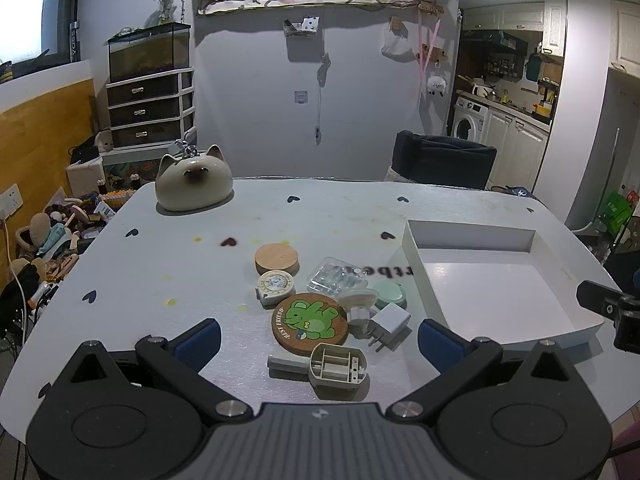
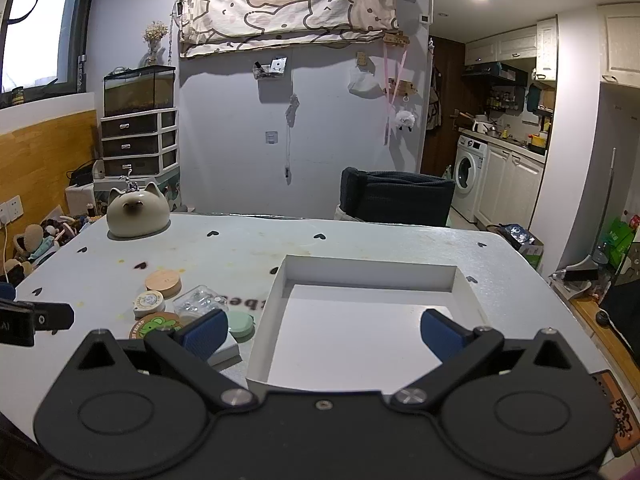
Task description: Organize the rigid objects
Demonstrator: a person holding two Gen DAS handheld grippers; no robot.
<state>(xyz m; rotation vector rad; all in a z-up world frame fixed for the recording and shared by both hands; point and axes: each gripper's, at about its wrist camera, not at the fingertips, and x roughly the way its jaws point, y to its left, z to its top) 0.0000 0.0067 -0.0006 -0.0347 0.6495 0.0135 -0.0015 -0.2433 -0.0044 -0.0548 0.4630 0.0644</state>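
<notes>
A cluster of small objects lies mid-table: a wooden lid, a round tape measure, a clear plastic box, a frog coaster, a white plug adapter, a mint green disc and a grey battery holder. My left gripper hangs open just above the near side of that cluster, holding nothing. A white shallow box sits to the right with nothing in it. My right gripper stands open over its near edge, also holding nothing.
A cat-shaped ceramic pot stands at the table's far left corner. A dark chair is behind the table. Clutter and toys lie on the floor to the left; the kitchen is at far right.
</notes>
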